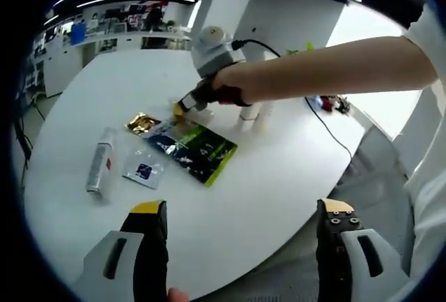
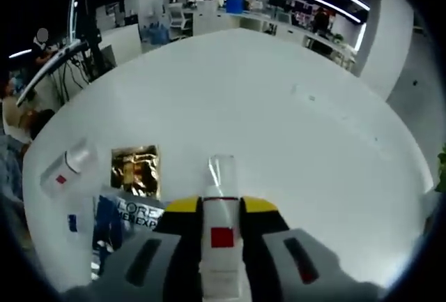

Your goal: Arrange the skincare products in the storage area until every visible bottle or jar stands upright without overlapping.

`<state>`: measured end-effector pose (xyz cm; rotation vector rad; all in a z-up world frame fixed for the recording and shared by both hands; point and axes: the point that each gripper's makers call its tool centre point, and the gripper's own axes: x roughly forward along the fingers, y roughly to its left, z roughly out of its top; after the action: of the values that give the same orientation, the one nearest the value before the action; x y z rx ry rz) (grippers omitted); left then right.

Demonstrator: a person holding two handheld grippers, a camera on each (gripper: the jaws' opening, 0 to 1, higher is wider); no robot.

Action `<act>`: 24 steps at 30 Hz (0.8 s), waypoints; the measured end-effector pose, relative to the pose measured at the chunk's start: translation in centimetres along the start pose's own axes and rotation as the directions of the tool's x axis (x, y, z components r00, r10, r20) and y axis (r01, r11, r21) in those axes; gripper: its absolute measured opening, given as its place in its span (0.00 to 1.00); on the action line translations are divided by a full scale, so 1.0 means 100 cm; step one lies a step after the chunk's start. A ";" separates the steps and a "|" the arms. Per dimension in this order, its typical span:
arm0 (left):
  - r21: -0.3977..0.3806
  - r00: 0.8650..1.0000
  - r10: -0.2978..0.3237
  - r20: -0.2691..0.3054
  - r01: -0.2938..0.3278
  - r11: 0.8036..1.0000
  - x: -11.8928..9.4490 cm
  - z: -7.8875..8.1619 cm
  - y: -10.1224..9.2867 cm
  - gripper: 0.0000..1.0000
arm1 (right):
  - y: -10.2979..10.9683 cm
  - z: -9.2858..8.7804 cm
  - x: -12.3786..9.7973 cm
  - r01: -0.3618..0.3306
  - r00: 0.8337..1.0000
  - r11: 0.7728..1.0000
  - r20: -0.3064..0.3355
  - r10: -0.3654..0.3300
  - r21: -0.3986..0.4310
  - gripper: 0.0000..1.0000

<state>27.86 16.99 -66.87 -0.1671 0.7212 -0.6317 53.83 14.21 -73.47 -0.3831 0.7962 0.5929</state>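
Currently the right gripper (image 2: 221, 213) has its jaws pinching a white tube (image 2: 221, 229) with a red square label and a clear cap. In the right gripper view the tube's long axis runs along the jaws, cap end pointing forward, away from the camera. Whether it is tilted or level relative to the tabletop (image 2: 279, 107) I cannot tell from that view. In the left gripper view the right gripper (image 1: 182, 109) sits low over the tabletop (image 1: 265, 197), just beyond the dark green sachet (image 1: 198, 150).

Judgement: the step in hand is standing this tube upright. To do it well, rotate the wrist until the long axis is vertical, set the flat end squarely on bare tabletop beyond the sachet, clear of the flat packets, and release only once it stands without leaning.

Left of the sachet in that view: gold packet (image 1: 143, 123), small clear packet (image 1: 144, 169), and farthest left a second tube (image 1: 102, 161) lying flat, its long axis running roughly towards the camera. It remains to be stood up.

Left gripper (image 1: 244, 225): jaws spread wide, nothing between them, well short of the sachet.
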 end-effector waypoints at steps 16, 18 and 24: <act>0.031 1.000 0.010 0.012 -0.010 0.999 -0.001 0.003 -0.001 0.86 | 0.013 -0.003 -0.022 -0.031 0.999 0.996 0.023 0.033 -0.082 0.20; 0.034 1.000 0.010 0.014 -0.011 0.999 -0.001 0.003 -0.001 0.86 | 0.014 -0.003 -0.026 -0.031 0.999 0.996 0.031 0.034 -0.086 0.20; 0.050 1.000 0.010 0.021 -0.011 0.999 -0.001 0.005 -0.001 0.86 | 0.022 -0.005 -0.041 -0.056 0.996 0.996 0.059 0.060 -0.069 0.20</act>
<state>28.05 16.93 -66.37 -0.1232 0.6849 -0.6363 49.94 14.23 -70.92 -0.4030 0.7318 0.6838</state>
